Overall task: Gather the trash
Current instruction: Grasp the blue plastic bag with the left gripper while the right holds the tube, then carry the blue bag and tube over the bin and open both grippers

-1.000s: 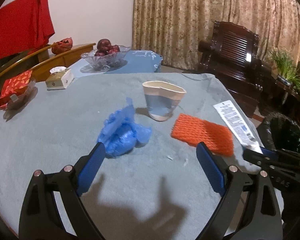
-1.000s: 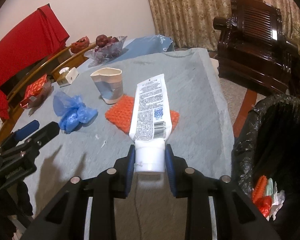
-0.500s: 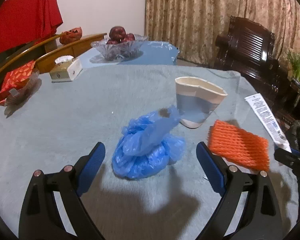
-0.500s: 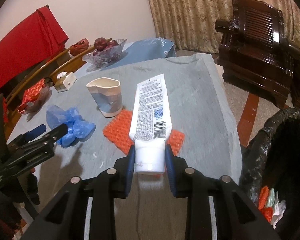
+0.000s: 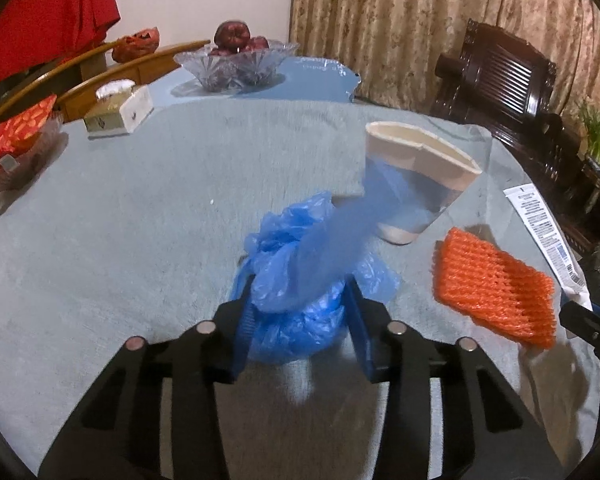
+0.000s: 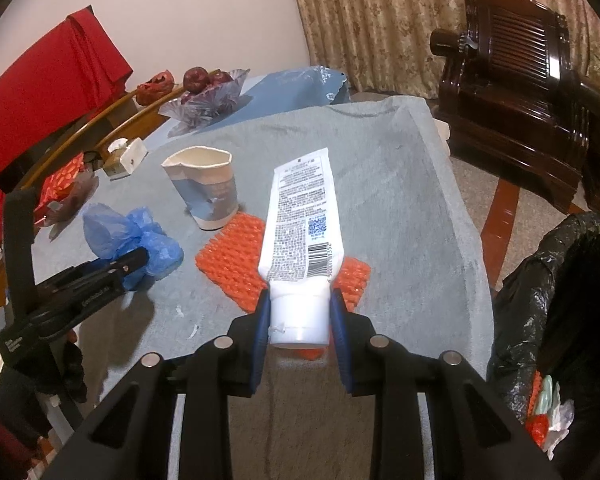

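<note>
A crumpled blue plastic bag [image 5: 300, 248] lies on the grey tablecloth [image 5: 140, 240]. My left gripper [image 5: 298, 292] is closing its jaws, and both blue pads press the bag's sides. The right wrist view shows that bag [image 6: 140, 236] with the left gripper [image 6: 136, 264] at it. My right gripper [image 6: 300, 300] is shut on the cap end of a white tube [image 6: 300, 216], held above the table. A dented paper cup [image 5: 412, 184] stands just beyond the bag. An orange foam net [image 5: 492, 284] lies flat to its right.
A bin lined with a black bag [image 6: 560, 280] stands off the table's right edge with scraps inside. A glass fruit bowl [image 5: 236, 64], a tissue box [image 5: 120, 112] and a red packet [image 5: 16, 140] sit at the far left. A dark wooden chair [image 6: 520, 92] stands behind.
My left gripper moved forward and down over the blue bag, and its wide jaws have closed in on it. The right gripper kept its hold on the tube and barely moved.
</note>
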The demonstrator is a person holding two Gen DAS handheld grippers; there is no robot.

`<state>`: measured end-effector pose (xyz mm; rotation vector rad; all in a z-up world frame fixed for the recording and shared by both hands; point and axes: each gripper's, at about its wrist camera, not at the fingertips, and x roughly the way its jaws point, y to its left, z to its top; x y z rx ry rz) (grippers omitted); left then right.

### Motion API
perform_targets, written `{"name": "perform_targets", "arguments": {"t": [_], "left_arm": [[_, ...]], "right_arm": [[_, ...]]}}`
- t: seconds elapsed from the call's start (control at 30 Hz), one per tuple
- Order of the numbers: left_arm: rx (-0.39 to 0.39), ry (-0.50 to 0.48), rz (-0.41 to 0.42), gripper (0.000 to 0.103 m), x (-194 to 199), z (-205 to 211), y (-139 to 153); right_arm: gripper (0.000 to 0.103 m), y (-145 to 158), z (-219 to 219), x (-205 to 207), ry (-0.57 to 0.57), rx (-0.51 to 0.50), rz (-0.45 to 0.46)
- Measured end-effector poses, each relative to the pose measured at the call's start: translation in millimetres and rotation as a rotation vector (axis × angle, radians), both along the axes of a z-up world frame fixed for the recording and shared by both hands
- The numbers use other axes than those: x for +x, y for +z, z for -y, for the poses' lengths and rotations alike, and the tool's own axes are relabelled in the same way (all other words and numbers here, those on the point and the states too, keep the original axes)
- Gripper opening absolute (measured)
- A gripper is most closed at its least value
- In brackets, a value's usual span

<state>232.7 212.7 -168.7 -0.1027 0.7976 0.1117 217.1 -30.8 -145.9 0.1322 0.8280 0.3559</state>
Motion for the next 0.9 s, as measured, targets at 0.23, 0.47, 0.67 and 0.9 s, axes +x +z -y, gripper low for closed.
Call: {"name": "perform_targets", "arguments": {"t": [0.23, 0.47, 0.67, 0.9], "left_arm": [[-0.007, -0.023, 0.087, 0.036, -19.6, 14.8, 36.0], [-0.019, -0.063, 0.152, 0.035, -40.2, 40.4, 68.5], [-0.028, -0.12, 0.189, 0.035, -53.5, 72.1, 88.4], [-0.046, -0.194, 0.212, 0.035, -62.4, 115.0, 99.6]], "right_arm": [[0.029, 15.0, 6.0, -9.3, -0.001, 0.025, 0.033], [0.029, 43.5, 18.8, -23.8, -0.006, 0.043, 0.092], [0.029, 62.6, 40.8, -37.8, -0.022, 0.051, 0.132], [0.029, 78.7, 81.6, -57.2, -0.075, 0.049, 0.167]]}}
